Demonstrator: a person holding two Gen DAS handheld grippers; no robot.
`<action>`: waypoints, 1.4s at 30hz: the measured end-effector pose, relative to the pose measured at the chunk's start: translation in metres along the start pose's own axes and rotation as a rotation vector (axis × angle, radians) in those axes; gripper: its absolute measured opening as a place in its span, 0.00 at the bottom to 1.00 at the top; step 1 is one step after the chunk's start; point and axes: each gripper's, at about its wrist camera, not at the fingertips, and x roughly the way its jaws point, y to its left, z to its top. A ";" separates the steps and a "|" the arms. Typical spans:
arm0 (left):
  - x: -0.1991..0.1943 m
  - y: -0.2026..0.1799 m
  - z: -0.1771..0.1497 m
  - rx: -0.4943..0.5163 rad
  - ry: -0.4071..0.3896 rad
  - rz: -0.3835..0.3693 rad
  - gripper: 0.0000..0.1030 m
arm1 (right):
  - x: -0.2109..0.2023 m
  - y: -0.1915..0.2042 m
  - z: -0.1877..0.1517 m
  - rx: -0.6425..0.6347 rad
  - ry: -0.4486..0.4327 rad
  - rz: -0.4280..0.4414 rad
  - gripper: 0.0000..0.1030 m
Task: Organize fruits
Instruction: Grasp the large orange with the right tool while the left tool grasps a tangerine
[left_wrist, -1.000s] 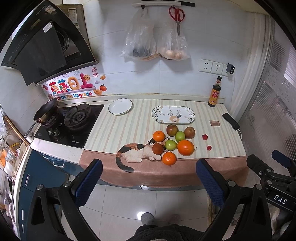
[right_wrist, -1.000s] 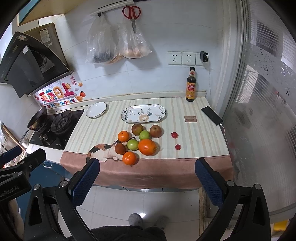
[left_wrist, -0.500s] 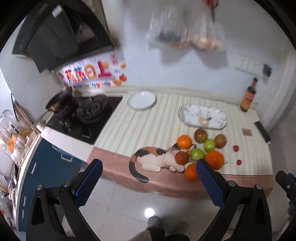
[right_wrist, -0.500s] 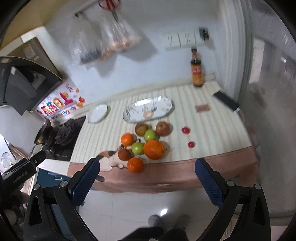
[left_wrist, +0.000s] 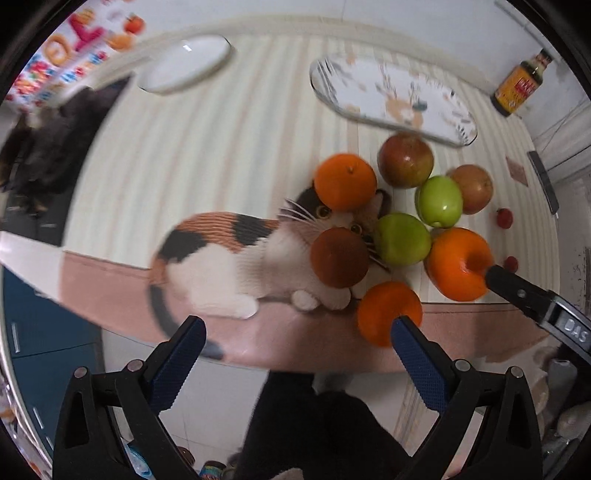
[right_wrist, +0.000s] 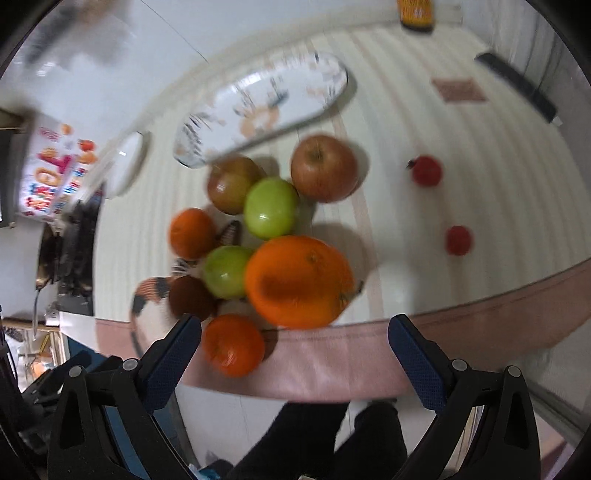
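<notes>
A pile of fruit lies near the counter's front edge: a big orange (left_wrist: 458, 262) (right_wrist: 297, 282), two smaller oranges (left_wrist: 345, 181) (left_wrist: 386, 314), two green apples (left_wrist: 400, 240) (left_wrist: 439, 201), two red-brown apples (left_wrist: 404, 160) (left_wrist: 472, 188) and a brown round fruit (left_wrist: 338, 256). Two small red fruits (right_wrist: 426, 170) (right_wrist: 458, 240) lie to the right. A patterned oval plate (left_wrist: 391, 98) (right_wrist: 266, 103) sits behind the pile. My left gripper (left_wrist: 297, 343) is open above the front edge, near the front orange (right_wrist: 232, 343). My right gripper (right_wrist: 293, 338) is open, just before the big orange.
A round white plate (left_wrist: 184, 62) sits at the back left beside the black hob (left_wrist: 51, 147). A sauce bottle (left_wrist: 519, 86), a phone (right_wrist: 517, 86) and a small brown card (right_wrist: 458, 90) lie at the right. The tablecloth has a printed cat (left_wrist: 229, 254).
Both grippers have moved forward and down toward the fruit pile, which now fills the views. The right gripper's finger now shows in the left wrist view by the big orange. Both stay open.
</notes>
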 end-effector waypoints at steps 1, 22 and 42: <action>0.008 -0.001 0.004 0.011 0.018 -0.016 1.00 | 0.010 0.002 0.005 -0.005 0.010 -0.013 1.00; 0.088 -0.083 -0.002 0.125 0.215 -0.079 0.63 | 0.041 -0.036 0.005 -0.070 0.181 -0.042 0.86; 0.036 -0.082 0.011 0.159 0.054 -0.160 0.61 | 0.009 -0.044 0.002 0.041 0.135 -0.021 0.84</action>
